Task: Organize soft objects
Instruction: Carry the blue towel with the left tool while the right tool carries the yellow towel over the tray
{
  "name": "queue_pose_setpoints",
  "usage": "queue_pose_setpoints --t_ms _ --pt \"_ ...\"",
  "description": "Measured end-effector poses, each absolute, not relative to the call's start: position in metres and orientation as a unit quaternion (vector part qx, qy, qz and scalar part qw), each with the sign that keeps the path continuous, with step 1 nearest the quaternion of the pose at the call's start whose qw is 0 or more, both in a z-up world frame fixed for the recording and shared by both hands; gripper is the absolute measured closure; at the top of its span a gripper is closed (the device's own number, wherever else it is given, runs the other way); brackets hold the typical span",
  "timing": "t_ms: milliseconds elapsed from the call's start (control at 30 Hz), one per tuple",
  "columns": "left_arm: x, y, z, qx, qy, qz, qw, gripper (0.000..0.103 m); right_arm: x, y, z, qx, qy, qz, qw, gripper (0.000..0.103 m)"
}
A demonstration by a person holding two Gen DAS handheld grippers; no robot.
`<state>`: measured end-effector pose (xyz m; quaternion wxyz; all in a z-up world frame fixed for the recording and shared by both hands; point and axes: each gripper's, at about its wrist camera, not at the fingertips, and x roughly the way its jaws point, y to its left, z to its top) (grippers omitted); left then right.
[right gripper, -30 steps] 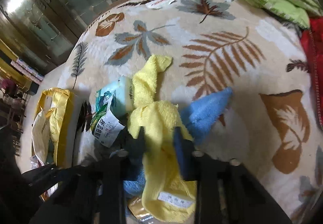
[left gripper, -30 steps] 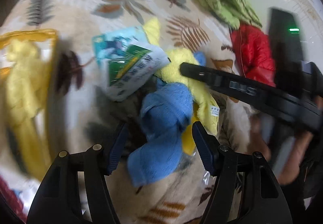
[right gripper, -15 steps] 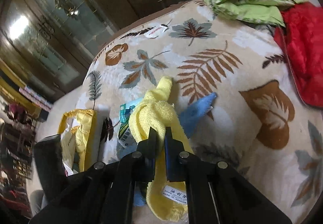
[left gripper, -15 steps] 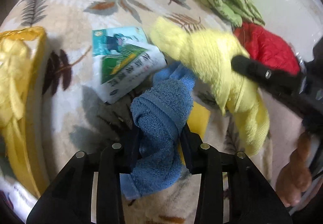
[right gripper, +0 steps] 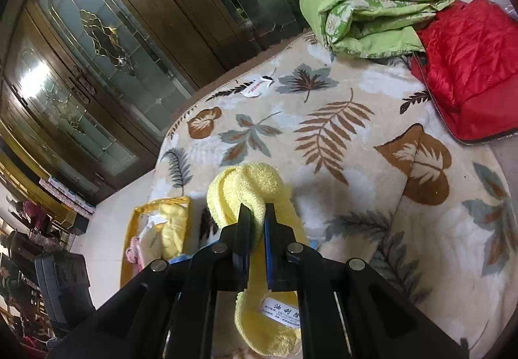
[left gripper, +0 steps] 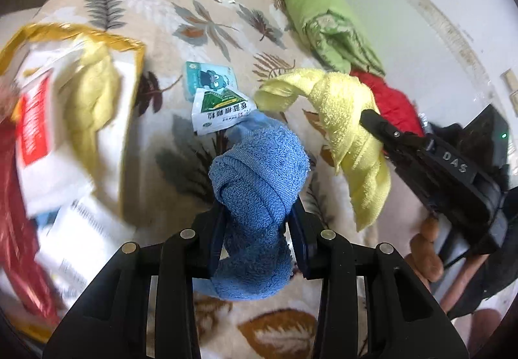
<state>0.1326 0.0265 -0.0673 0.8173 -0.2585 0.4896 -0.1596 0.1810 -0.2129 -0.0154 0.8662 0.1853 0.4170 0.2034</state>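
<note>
Left wrist view: the left gripper (left gripper: 257,223), jaws narrowed, clamps a bunched blue terry towel (left gripper: 259,184) lifted above the leaf-patterned beige blanket (left gripper: 200,25); the right gripper (left gripper: 367,116) carries a crumpled yellow terry towel (left gripper: 343,112) alongside. Right wrist view: those jaws (right gripper: 255,223) pinch the yellow towel (right gripper: 246,187) nearly closed, over the blanket (right gripper: 356,132) near an open yellow bag (right gripper: 136,219).
</note>
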Motion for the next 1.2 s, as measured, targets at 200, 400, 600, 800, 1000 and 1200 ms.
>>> queue_pose_setpoints --t_ms 200,400,600,800,1000,1200 --pt "0.09 0.059 -0.048 -0.303 0.46 -0.158 0.82 0.068 0.151 -0.21 0.002 0.19 0.402 0.204 0.872 0.098" --pt "0.058 0.086 -0.029 -0.321 0.433 -0.152 0.829 0.068 0.118 -0.207 0.017 0.186 0.385 0.206 0.88 0.098" --pt "0.033 0.118 -0.014 -0.339 0.409 -0.135 0.836 0.068 0.1 -0.188 0.021 0.184 0.389 0.228 0.873 0.098" --pt "0.019 0.17 0.006 -0.348 0.379 -0.087 0.853 0.068 0.09 -0.147 0.037 0.178 0.385 0.267 0.865 0.098" --pt "0.021 0.211 0.019 -0.347 0.358 -0.045 0.866 0.068 0.101 -0.095 0.049 0.177 0.381 0.29 0.86 0.098" --pt "0.043 0.24 0.019 -0.35 0.353 -0.025 0.868 0.068 0.126 -0.054 0.043 0.166 0.383 0.274 0.867 0.098"
